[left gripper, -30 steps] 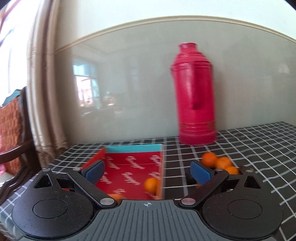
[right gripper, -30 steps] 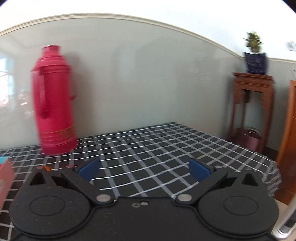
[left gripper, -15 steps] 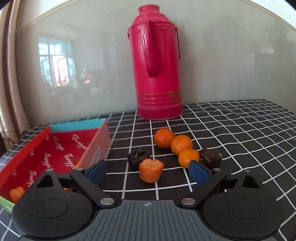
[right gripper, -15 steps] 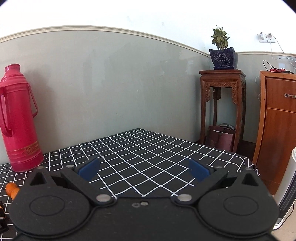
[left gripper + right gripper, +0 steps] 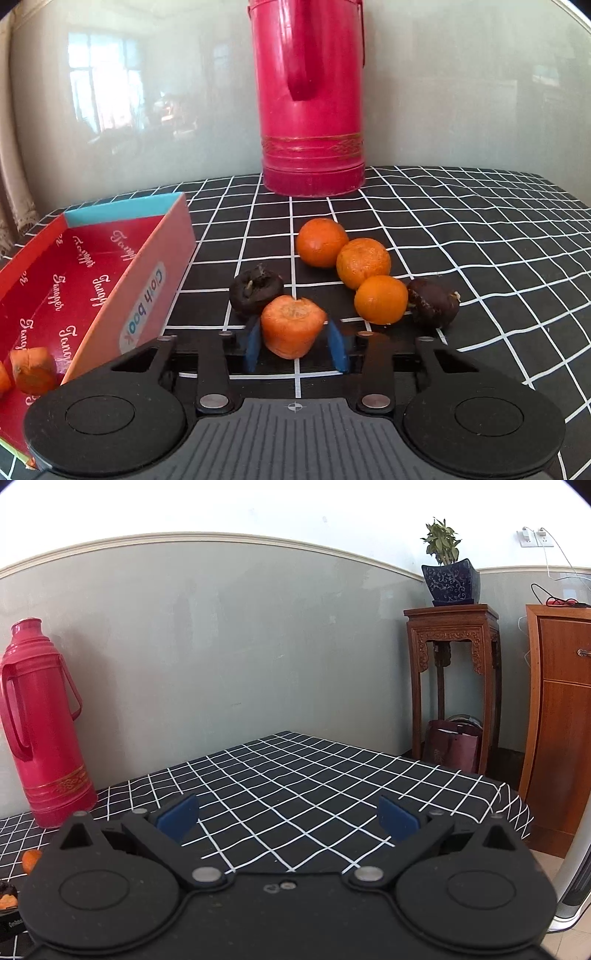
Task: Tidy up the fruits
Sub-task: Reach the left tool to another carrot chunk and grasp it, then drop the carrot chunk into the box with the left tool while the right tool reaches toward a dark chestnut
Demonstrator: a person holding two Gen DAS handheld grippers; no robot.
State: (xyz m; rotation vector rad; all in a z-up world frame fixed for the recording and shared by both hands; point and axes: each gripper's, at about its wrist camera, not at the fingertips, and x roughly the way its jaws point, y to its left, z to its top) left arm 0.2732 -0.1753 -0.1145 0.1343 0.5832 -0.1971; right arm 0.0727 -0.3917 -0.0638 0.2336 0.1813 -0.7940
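At lower centre of the left wrist view, the left hand-held gripper (image 5: 294,342) has just been closing and its blue pads now clamp the carrot chunk (image 5: 292,326) on the checked table (image 5: 461,229). Three oranges (image 5: 362,263) and two dark fruits (image 5: 432,302) lie just beyond it, with the red box (image 5: 99,273) at left. The right hand-held gripper (image 5: 287,818) stands wide and empty, low in its view.

Red thermos (image 5: 310,96) on checked tablecloth (image 5: 314,775); potted plant (image 5: 448,572) atop carved stand (image 5: 452,657).
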